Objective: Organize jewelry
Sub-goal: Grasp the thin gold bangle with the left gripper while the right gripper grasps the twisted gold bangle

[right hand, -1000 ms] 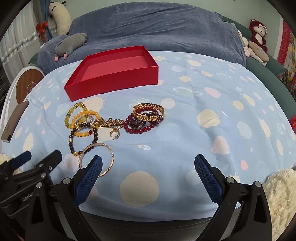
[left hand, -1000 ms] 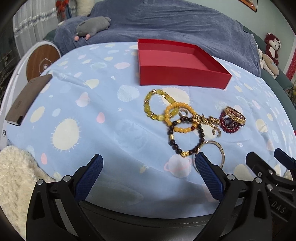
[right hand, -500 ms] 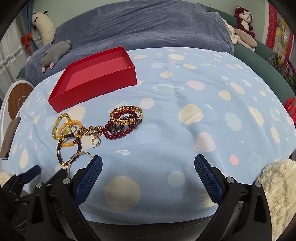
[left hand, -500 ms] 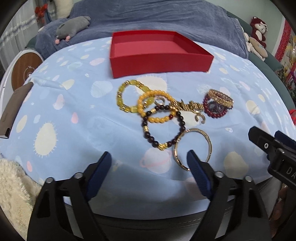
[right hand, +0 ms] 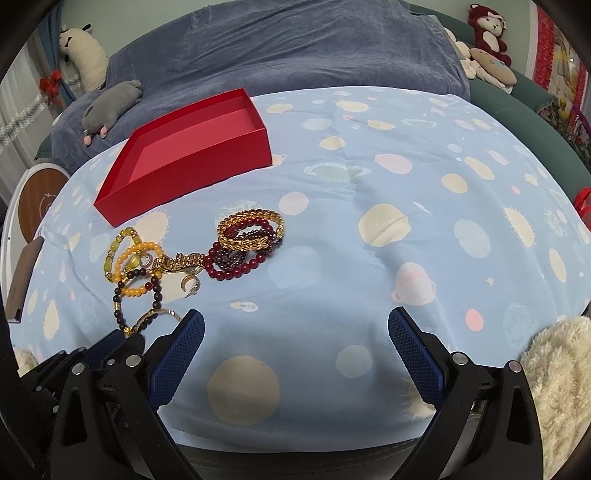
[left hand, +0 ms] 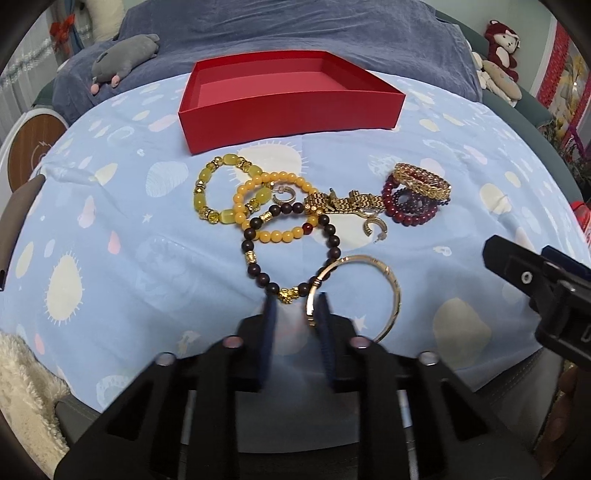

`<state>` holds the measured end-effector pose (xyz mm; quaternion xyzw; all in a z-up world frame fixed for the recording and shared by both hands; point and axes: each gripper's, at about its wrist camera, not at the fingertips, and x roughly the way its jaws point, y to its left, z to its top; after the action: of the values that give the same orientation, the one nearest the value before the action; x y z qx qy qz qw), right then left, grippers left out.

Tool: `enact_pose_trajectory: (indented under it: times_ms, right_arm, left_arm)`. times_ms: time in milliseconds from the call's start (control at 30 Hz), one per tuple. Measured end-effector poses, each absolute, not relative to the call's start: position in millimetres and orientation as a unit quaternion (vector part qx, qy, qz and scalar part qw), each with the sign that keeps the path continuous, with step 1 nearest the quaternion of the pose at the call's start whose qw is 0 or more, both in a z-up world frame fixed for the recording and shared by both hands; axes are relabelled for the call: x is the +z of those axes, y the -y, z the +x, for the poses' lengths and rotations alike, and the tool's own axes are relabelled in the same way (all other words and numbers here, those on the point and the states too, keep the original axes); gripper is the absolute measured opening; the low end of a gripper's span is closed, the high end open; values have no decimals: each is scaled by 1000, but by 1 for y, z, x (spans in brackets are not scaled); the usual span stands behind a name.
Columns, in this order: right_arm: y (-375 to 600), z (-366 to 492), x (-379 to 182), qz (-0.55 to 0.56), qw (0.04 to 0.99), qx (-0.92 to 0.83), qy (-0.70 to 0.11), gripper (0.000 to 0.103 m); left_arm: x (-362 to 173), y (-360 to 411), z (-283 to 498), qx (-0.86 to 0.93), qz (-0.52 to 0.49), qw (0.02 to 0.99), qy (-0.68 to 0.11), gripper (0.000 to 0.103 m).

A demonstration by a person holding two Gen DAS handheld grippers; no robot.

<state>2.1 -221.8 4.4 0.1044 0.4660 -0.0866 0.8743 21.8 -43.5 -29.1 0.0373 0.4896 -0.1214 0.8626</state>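
Looks like a bedroom or kids' room: a surface under a light blue sheet (left hand: 110, 229) printed with planets, suns and pale dots, and behind it a big lump under a dark blue blanket (left hand: 295, 33). A grey plush animal (left hand: 123, 57) lies at the upper left, and a dark red plush monkey (right hand: 487, 27) sits at the upper right on a teal couch edge. Cream fluffy fabric (right hand: 554, 380) pokes in at the lower corners.

An open red cardboard box (left hand: 288, 110), shallow and rectangular, sits at the upper middle with nothing inside. Just below it is the jewelry heap: a yellow-green bead bracelet (left hand: 207, 184), an orange bead bracelet (left hand: 280, 234) overlapping it, a dark brown bead bracelet (left hand: 255, 273) with gold spacers, a gold link chain (left hand: 347, 201), a crescent earring (left hand: 375, 227), and dark red bead strands (left hand: 410, 216) with a gold leaf-pattern bangle (right hand: 251, 230) resting on top.

A thin gold bangle (left hand: 391, 280) lies nearest, in the lower middle. The left gripper (left hand: 295, 317) has its blue fingers nearly pressed together, with the bangle's near edge right at the right finger; can't tell if they're actually pinching it. The right gripper (right hand: 295, 339) has its textured blue fingers spread wide over bare sheet, holding nothing.
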Motion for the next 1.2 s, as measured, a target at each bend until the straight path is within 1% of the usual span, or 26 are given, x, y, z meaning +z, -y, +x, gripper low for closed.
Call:
enact_pose_trajectory:
  times_ms: [33,233,500,633,700,767,800,867,900,1200]
  right_arm:
    - [221,4,4,104,874,-83,-467,96]
    - [217,19,5,108,874,-49,-472,96]
    - [217,65,-3,109,867,-27,-486,96]
    - [217,86,-13,115,858,-20,-499,83]
    - [215,91,-15,114,857,-17,-502,80]
    - [213,95,-17,111,857,-15,-503,71]
    - [211,97,-18,109,857,-13,-504,68]
    - [209,99,-20,102,856,-12,-507,57]
    - [209,99,-21,97,856,-11,-508,55]
    - [210,75,2,99,876,0,-473,55]
  left_arm:
    - [-29,42,22,-125,34,862,-491,5]
    - [-18,30,21,-128,2,868,-479,5]
    - [-12,8,26,-112,-36,871,-477,5]
    - [-16,2,28,-101,-44,868,-483,5]
    - [-18,0,29,-99,-46,867,-486,5]
    - [-19,-1,29,-97,-48,866,-488,5]
    - [-20,-1,30,-96,-49,865,-489,5]
    - [-21,-3,31,-94,-50,865,-491,5]
    - [-22,-3,31,-93,-51,865,-491,5]
    - [-17,-7,31,-96,-53,868,-484,5]
